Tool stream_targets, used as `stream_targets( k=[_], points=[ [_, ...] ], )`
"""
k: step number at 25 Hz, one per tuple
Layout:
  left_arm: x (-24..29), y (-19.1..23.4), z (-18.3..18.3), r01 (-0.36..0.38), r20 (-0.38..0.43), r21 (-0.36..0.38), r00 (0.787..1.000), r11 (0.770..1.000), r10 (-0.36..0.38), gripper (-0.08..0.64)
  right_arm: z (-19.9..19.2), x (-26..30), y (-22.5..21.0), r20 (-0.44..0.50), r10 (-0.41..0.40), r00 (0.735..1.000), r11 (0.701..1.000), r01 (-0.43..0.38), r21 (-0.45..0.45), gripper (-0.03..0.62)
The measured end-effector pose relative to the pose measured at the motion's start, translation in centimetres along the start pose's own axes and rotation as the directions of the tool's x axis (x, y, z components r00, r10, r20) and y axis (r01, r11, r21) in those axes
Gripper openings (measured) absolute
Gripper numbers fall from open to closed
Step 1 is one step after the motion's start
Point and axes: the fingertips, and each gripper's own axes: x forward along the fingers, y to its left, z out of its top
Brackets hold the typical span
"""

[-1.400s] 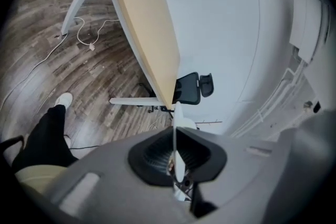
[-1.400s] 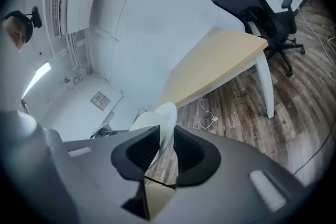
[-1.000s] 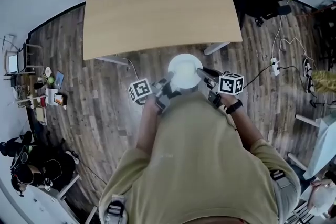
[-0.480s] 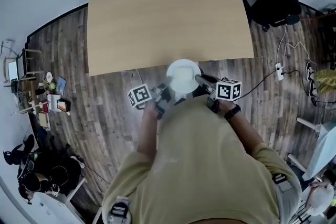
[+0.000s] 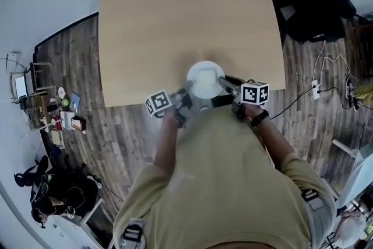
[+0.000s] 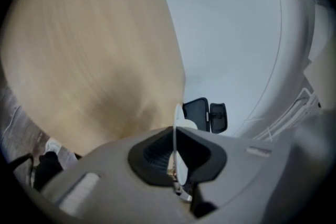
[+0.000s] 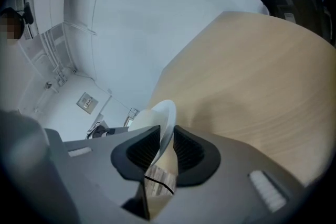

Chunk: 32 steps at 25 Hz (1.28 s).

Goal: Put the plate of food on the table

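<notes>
Where the plate is: one white plate [image 5: 204, 79], at the near edge of the table [image 5: 186, 14], between two grippers; whether it touches the top is unclear.
Left gripper [image 5: 184, 93]: one, jaws nearly together, pinching the plate's left rim.
Right gripper [image 5: 226, 86]: one, jaws slightly apart, clamped on the plate's right rim.
Marker cubes: two, a left cube [image 5: 156, 103] and a right cube [image 5: 255, 93].
Table: one, pale wood.
Floor [image 5: 116, 125]: dark planks.
Black chairs [image 5: 315, 3]: beyond the table's right side, number unclear.
</notes>
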Motion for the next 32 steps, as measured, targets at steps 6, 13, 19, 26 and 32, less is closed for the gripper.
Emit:
stream_targets(
  k=[6,13,19,26,32],
  points=[
    [6.2,-0.6,4.7,-0.073,-0.039,0.061,0.996,0.995,0.076,0.021,6.4,1.7,-3.6,-0.025,-0.003,1.0,1.0,0.003,-0.008,0.072],
    [12.7,-0.7,9.7,-0.163,-0.046,0.162,0.984,0.973,0.173,0.038,13.6,4.4,-7.8,-0.035,-0.016,0.999,1.0,0.015,-0.027,0.058],
    [17.1,-0.1,13.9,-0.248,-0.028,0.208,0.965,0.946,0.259,0.052,18.7,7.4,-10.9,-0.034,-0.044,0.998,0.998,0.042,-0.046,0.055],
    [21.4,1.6,18.0,-0.316,0.006,0.223,0.946,0.922,0.323,0.061,22.8,10.6,-14.6,-0.027,-0.07,0.997,0.997,0.069,-0.038,0.054],
    [23.1,3.3,19.9,-0.377,0.033,0.255,0.924,0.89,0.381,0.067,23.5,12.6,-16.7,-0.039,-0.117,0.992,0.993,0.117,-0.012,0.056]
  ],
)
